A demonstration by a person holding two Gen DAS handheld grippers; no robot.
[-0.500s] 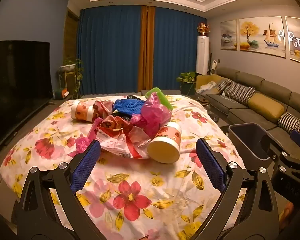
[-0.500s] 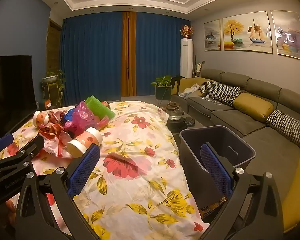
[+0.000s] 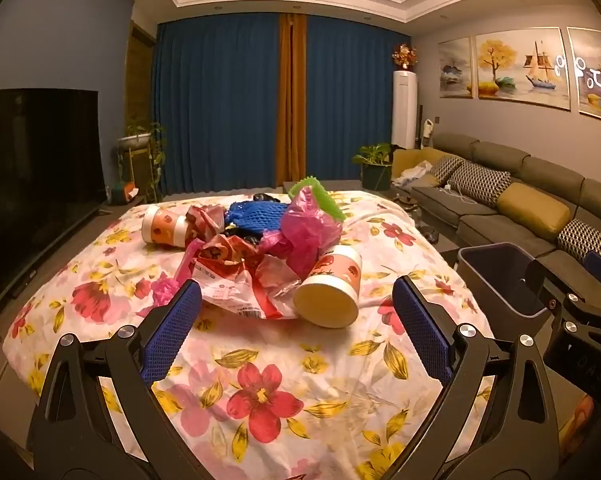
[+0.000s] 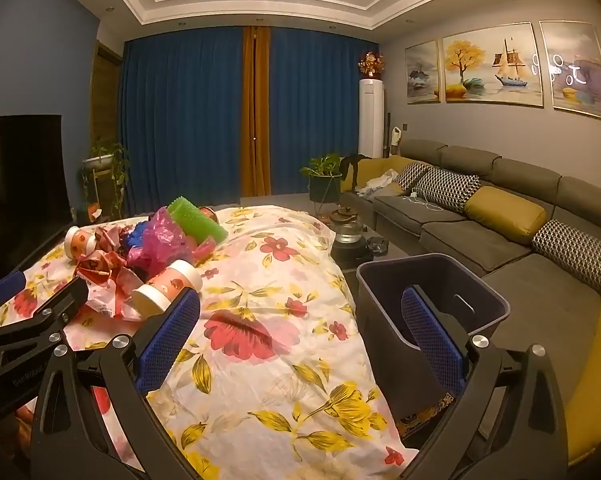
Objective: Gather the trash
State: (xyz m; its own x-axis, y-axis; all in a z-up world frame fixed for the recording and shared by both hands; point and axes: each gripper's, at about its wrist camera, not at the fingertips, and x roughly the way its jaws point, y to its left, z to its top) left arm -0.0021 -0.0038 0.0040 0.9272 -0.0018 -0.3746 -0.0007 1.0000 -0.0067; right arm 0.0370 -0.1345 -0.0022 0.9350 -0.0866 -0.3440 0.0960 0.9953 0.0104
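A: What is under the grippers?
B: A table with a floral cloth [image 3: 260,392], in a living room with blue curtains [image 3: 220,104], a sofa [image 4: 480,216] and a dark TV [image 3: 36,160].

A: And the jaws?
B: Left gripper [image 3: 296,320] and right gripper [image 4: 300,328] both stand wide apart, holding nothing.

A: Where is the trash?
B: The trash [image 3: 256,248] lies piled just ahead of the left jaws; a cup [image 3: 330,290] is nearest, between them. The bin [image 4: 432,296] stands behind the right gripper's right finger.

A: Any writing?
B: Print on a wrapper [image 3: 236,284], maybe, but too small to read.
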